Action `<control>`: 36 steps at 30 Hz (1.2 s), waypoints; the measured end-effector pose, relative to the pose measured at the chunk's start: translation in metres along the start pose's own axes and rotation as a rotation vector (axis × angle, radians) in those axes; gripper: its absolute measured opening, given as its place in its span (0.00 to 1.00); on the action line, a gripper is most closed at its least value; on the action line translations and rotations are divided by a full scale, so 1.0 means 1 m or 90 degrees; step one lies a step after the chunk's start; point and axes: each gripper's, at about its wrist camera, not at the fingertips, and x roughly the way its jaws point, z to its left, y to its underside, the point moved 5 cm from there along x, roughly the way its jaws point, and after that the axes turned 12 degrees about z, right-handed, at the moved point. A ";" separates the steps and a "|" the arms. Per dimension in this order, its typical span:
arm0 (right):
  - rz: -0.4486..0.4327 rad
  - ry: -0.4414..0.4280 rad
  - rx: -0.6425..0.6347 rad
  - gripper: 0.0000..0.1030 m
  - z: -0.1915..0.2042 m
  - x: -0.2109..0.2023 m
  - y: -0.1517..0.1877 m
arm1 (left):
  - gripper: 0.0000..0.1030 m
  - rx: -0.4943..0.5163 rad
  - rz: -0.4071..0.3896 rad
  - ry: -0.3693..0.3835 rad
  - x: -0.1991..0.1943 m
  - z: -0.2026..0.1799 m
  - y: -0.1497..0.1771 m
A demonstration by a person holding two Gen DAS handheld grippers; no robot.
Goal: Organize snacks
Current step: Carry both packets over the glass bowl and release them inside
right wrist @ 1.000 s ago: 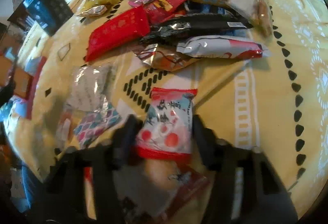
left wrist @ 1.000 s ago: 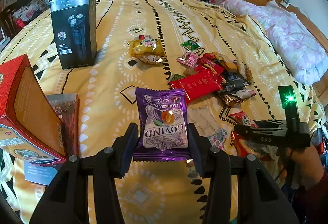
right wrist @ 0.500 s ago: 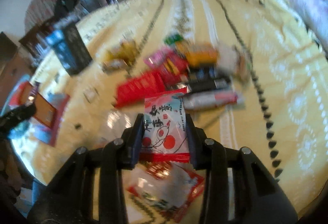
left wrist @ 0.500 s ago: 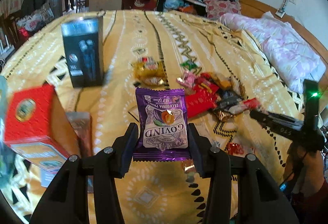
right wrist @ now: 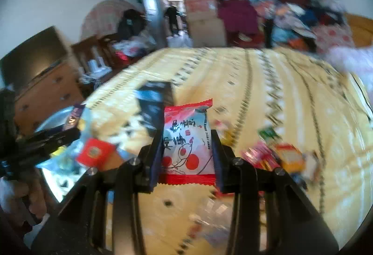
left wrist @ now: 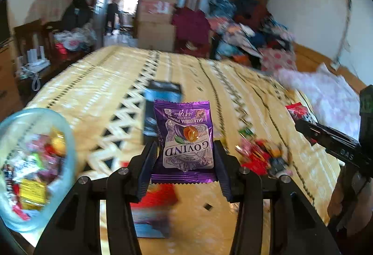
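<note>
Left view: one clear bowl point(left wrist: 35, 168) at 9 o'clock holds mixed snacks, too blurred to count. The left tongs point(left wrist: 185, 159) are clamped narrow on one purple packet point(left wrist: 185, 138), held upright above the bed point(left wrist: 98, 91); its print reads upside down "GOVIND" and "CALIFORNIA PRUNES". A blurred dark box point(left wrist: 160, 110) stands behind it. A loose snack pile point(left wrist: 263, 157) lies at 3 o'clock.

Right view: the right tongs point(right wrist: 186, 152), just closed tighter, grip one red-and-white packet point(right wrist: 187, 140) with Chinese characters, upright, pointing somewhat downward over the bed.
</note>
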 end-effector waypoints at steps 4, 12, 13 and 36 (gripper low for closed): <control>-0.015 -0.045 -0.044 0.37 0.046 0.004 -0.026 | 0.48 -0.040 -0.030 -0.034 -0.024 0.048 -0.014; 0.007 -0.136 -0.123 0.37 0.142 0.036 -0.060 | 0.48 -0.111 -0.054 -0.101 -0.054 0.141 -0.020; 0.011 -0.145 -0.132 0.37 0.152 0.040 -0.063 | 0.48 -0.119 -0.056 -0.109 -0.056 0.152 -0.020; 0.142 -0.247 -0.240 0.37 0.326 0.127 -0.087 | 0.48 -0.225 -0.036 -0.214 -0.069 0.298 -0.003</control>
